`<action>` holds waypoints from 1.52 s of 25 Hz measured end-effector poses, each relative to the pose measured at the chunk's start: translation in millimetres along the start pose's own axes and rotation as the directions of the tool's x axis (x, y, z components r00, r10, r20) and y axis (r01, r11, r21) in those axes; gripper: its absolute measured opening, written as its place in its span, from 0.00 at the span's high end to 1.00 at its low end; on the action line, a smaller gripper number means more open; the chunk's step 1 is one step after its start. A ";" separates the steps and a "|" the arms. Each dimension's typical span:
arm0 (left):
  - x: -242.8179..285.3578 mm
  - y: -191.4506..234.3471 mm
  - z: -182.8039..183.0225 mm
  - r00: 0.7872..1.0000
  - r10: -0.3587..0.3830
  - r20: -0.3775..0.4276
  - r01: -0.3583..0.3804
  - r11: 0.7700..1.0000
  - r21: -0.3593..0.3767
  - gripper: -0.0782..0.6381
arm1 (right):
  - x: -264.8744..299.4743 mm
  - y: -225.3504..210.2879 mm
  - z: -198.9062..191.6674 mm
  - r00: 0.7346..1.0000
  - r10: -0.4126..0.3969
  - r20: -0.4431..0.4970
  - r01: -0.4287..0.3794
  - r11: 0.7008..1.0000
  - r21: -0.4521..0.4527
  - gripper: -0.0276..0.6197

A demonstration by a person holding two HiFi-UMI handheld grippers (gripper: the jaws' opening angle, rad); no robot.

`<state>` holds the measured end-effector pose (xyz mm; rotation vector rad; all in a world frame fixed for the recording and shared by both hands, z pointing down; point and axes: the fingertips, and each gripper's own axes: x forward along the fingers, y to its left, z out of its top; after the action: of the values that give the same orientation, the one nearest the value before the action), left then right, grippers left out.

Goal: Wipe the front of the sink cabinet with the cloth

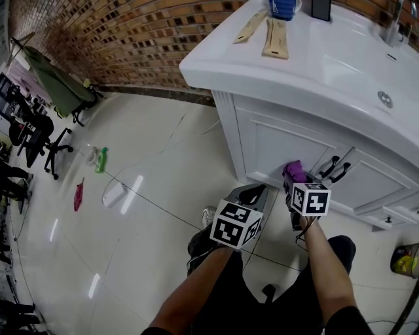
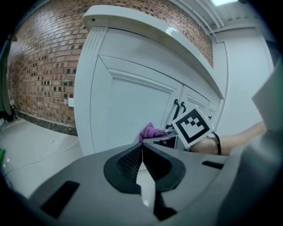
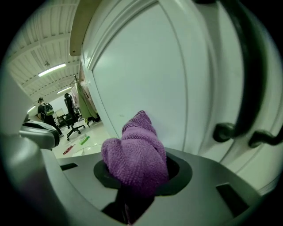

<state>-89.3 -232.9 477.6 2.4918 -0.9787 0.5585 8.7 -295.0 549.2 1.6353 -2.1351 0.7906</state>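
Observation:
The white sink cabinet (image 1: 281, 141) stands against the brick wall, its panelled doors (image 2: 132, 114) carrying dark handles (image 1: 335, 169). My right gripper (image 1: 294, 180) is shut on a purple cloth (image 1: 294, 171), which bulges out of the jaws (image 3: 135, 154) and rests against the lower part of the left door (image 3: 146, 84) beside the handles (image 3: 241, 128). My left gripper (image 1: 252, 195) hangs lower and to the left, off the cabinet, shut with nothing between its pads (image 2: 142, 159). From the left gripper view the cloth (image 2: 150, 131) and the right gripper's marker cube (image 2: 192, 126) show ahead.
The basin top (image 1: 340, 59) holds two flat wooden pieces (image 1: 275, 38) and a blue container (image 1: 283, 8). On the tiled floor to the left lie a green bottle (image 1: 101, 159) and a red item (image 1: 78, 195); office chairs (image 1: 46, 141) stand farther left. A yellow-and-dark object (image 1: 404, 260) sits at the right edge.

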 end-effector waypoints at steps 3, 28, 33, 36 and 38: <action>9.6 -11.6 0.8 1.000 -0.020 -0.005 0.020 1.000 0.006 0.88 | -9.1 -17.8 -10.9 1.000 -0.027 -0.010 0.027 0.999 0.031 0.76; 57.6 -43.3 -3.2 0.995 -0.083 -0.059 0.085 0.996 0.032 0.88 | -11.4 -86.6 -87.5 0.981 -0.134 -0.141 0.151 0.982 0.118 0.76; 58.2 -31.1 -4.1 0.996 -0.074 -0.056 0.075 0.997 0.023 0.88 | 3.1 -83.7 -98.8 0.976 -0.131 -0.173 0.151 0.983 0.106 0.76; 59.4 -20.9 -6.6 0.996 -0.062 -0.060 0.064 0.998 0.018 0.88 | 11.3 -80.1 -99.8 0.976 -0.127 -0.175 0.148 0.983 0.110 0.76; 58.2 -14.1 -9.8 0.996 -0.054 -0.065 0.054 0.998 0.012 0.88 | 14.9 -78.0 -100.1 0.976 -0.130 -0.177 0.151 0.982 0.115 0.76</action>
<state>-42.1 -250.2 511.8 2.4879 -0.8833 0.6269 72.5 -259.7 654.2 1.6950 -1.8645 1.0009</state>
